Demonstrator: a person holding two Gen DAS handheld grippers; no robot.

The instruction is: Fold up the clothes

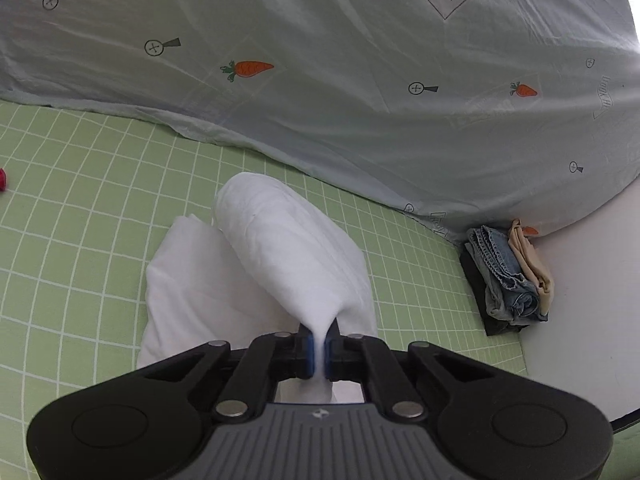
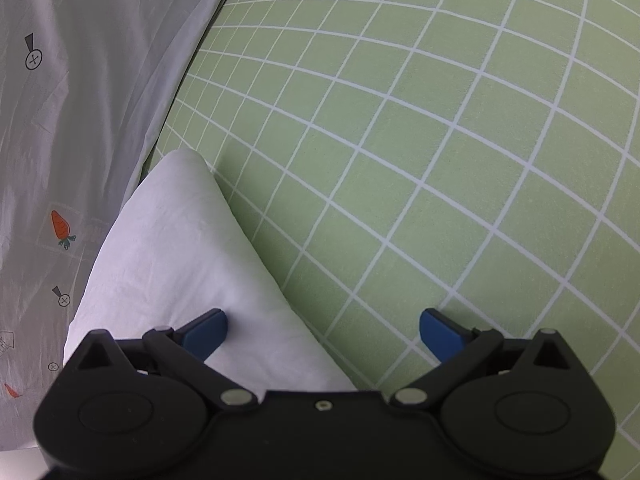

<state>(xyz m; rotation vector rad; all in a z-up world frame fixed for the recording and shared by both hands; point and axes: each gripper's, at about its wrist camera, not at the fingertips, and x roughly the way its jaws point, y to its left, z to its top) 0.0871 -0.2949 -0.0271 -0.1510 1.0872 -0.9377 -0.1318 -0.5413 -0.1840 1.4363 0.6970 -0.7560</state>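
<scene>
A white garment (image 1: pixel 248 272) lies partly folded on the green checked bedsheet (image 1: pixel 80 216). My left gripper (image 1: pixel 319 350) is shut on a pinch of its near edge and lifts a fold of it above the rest. In the right wrist view the same white garment (image 2: pixel 180 256) lies at the lower left, ending in a rounded corner. My right gripper (image 2: pixel 323 330) is open and empty, its left fingertip (image 2: pixel 206 334) over the cloth and its right fingertip (image 2: pixel 440 334) over bare sheet.
A pale quilt (image 1: pixel 360 80) with carrot prints lies bunched along the far side; it also shows in the right wrist view (image 2: pixel 72 120). A stack of folded clothes with blue denim (image 1: pixel 504 276) sits at the bed's right edge. A small red object (image 1: pixel 2 179) is at far left.
</scene>
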